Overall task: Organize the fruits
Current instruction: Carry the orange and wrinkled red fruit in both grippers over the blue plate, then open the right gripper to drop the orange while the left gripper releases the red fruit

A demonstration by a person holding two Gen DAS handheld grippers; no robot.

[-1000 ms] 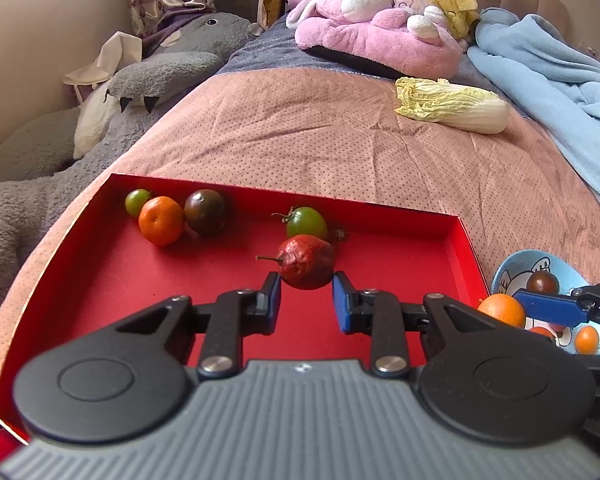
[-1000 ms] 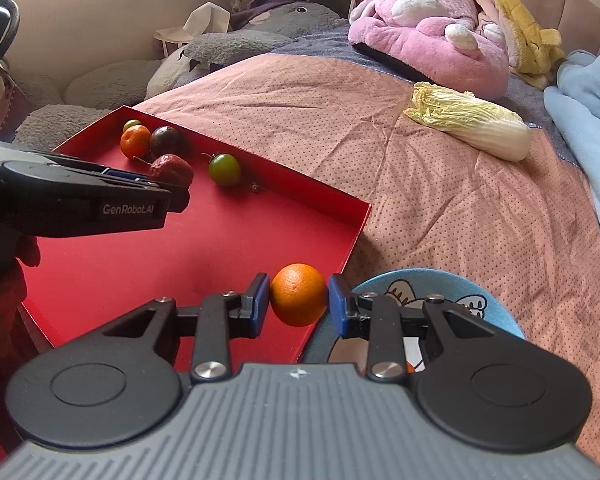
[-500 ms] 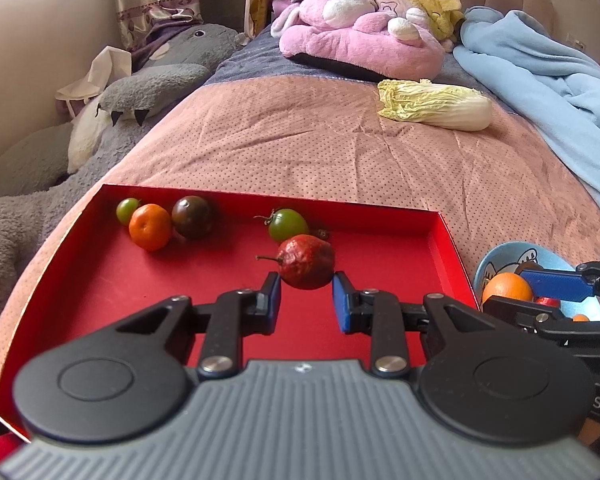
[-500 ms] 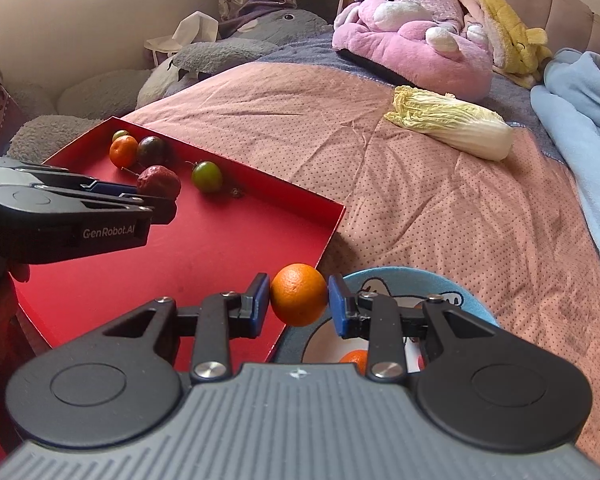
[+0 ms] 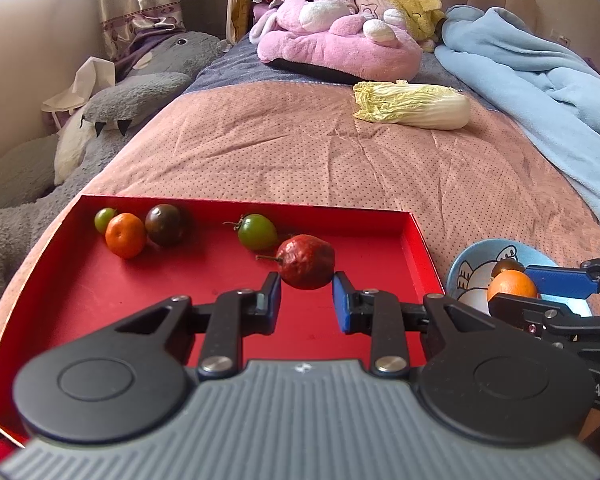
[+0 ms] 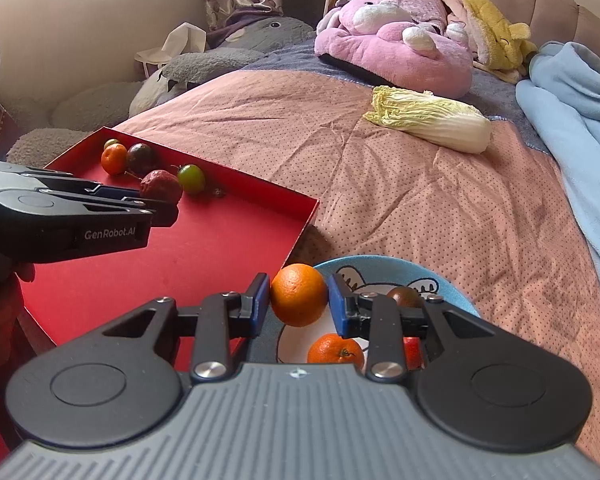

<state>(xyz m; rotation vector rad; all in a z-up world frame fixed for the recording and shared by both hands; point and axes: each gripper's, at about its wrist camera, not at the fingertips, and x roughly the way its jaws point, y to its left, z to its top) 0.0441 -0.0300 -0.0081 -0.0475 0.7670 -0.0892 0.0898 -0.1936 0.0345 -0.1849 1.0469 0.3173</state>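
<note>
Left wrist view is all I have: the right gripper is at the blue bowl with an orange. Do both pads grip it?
Observer: Yes. The right wrist view shows both pads of the right gripper pressing the sides of the orange.
Operator: What lies in the bowl under it?
Observer: A small mandarin sits on the floor of the blue bowl, just below the held orange.
Operator: Anything else I cannot see?
Observer: A red piece beside the mandarin, mostly hidden by the gripper. I cannot tell what it is.
</note>
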